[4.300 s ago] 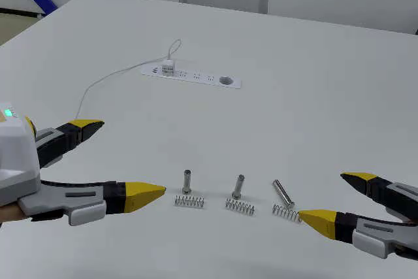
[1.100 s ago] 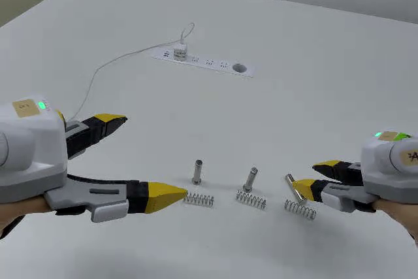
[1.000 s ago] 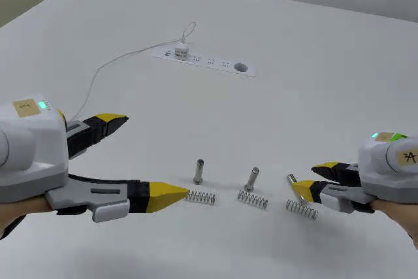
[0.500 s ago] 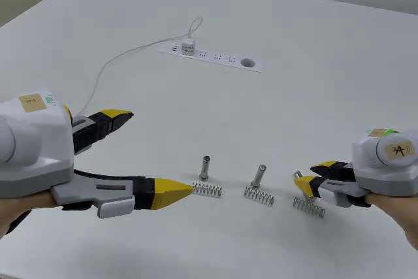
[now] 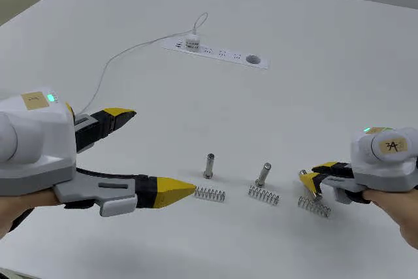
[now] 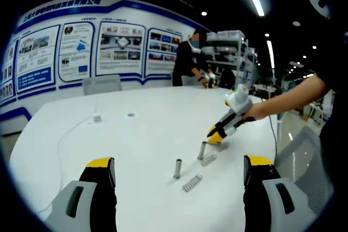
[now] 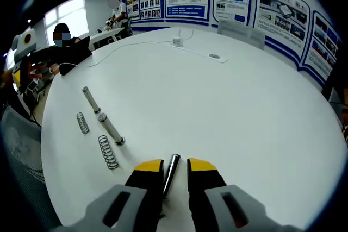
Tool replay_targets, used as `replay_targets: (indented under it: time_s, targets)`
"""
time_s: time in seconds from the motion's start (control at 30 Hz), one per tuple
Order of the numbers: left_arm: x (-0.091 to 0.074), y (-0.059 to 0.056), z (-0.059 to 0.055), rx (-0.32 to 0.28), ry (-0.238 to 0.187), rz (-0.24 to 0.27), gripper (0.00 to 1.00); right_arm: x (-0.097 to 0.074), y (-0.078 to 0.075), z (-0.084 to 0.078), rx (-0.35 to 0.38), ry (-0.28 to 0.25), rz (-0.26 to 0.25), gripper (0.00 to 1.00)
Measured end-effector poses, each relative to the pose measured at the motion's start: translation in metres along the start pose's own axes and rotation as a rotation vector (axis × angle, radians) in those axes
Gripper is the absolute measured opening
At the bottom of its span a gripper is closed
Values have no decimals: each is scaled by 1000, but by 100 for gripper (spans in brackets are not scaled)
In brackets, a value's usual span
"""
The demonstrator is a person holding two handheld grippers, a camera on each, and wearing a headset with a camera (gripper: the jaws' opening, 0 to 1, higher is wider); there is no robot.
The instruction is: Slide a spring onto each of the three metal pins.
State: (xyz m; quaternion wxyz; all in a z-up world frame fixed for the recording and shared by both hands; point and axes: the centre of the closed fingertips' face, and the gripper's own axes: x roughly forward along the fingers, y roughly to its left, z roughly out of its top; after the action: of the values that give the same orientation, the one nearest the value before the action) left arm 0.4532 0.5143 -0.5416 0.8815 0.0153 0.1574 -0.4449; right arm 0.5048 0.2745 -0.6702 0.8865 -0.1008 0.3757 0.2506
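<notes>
Each pin (image 5: 209,164) polished metal; each spring (image 5: 209,194) bright coiled wire; table (image 5: 313,96) smooth matt white.

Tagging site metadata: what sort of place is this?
Probably a lab or demo hall rather than a factory floor: large white table, blue-trimmed wall poster boards, storage racks at the back.
</notes>
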Motion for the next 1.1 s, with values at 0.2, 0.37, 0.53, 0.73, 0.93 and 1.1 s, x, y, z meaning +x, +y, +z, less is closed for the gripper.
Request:
replay_targets:
  time_s: [0.2, 0.37, 0.53, 0.73, 0.93, 1.1]
  targets:
    - [0, 0, -1, -3, 2, 0, 100, 5, 2, 0, -5, 19, -2, 17]
    - [0, 1, -1, -5, 1, 2, 100, 7, 0, -2, 13, 40, -11, 15]
    - [-1, 1, 0, -6, -1, 2, 100, 10, 0, -5, 22, 61, -10, 13]
    - [-1, 1, 0, -7, -2, 2, 100, 11, 0, -4, 38, 66, -9, 11]
    - [-1, 0, 1, -6, -4, 1, 100, 10, 0, -5, 59, 78, -12, 10]
    - [-1, 0, 1, -5, -6, 1, 100, 10, 0, -5, 78, 90, -14, 9]
